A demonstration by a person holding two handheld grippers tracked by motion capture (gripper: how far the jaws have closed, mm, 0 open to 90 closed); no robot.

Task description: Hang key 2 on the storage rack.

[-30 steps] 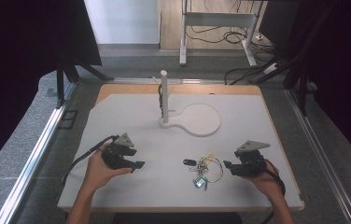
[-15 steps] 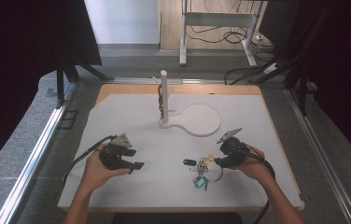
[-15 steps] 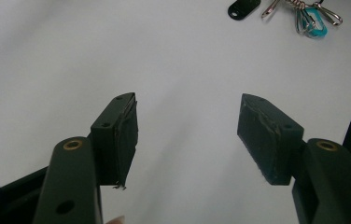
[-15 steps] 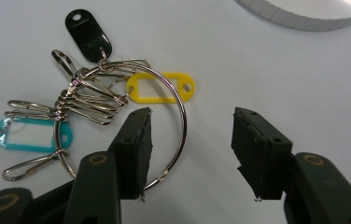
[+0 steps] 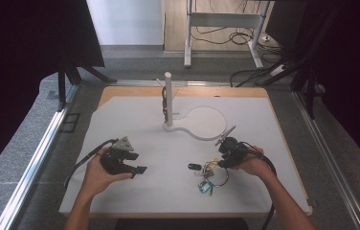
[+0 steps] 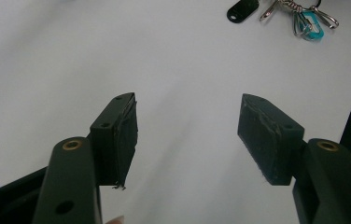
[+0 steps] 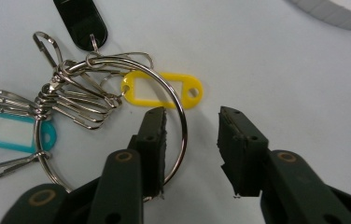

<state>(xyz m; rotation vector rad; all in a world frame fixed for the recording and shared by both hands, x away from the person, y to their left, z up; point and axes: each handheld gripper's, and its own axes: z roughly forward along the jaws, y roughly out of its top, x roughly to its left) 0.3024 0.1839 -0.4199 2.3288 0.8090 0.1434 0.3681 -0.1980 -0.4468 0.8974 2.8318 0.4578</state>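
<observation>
The key bunch (image 5: 208, 173) lies on the white worktop (image 5: 159, 191), in front of the white stand (image 5: 169, 103) with the tall post and a little to its right. It is one big metal ring (image 7: 176, 116) with many thin wire clips (image 7: 78, 109) hooked on it. A black tag (image 7: 80, 21), a yellow tag (image 7: 164, 91) and a teal tag (image 7: 10, 133) hang from the clips.

I think the bunch is light. The big ring is hard, smooth wire, so it can slip and turn between the jaws. The clips and tags hang loose, so they will swing, jingle and drag behind when the ring goes up. Nothing here looks easy to break. The best place to hold is the bare curve of the big ring on the side away from the clips. A grip on a clip or a tag would let the rest flop about.

The right gripper (image 7: 190, 135) is down at the bunch, in front of the stand. Its jaws have just been closing and now stand partly open. The bare curve of the ring runs between them, right by the left pad. It may brush that pad, but I cannot tell for sure. The other pad is well clear, so the ring is not pinched yet.

The left gripper (image 6: 187, 133) rests in front of the stand and well to its left. Its jaws are wide open over the bare worktop and hold nothing.
</observation>
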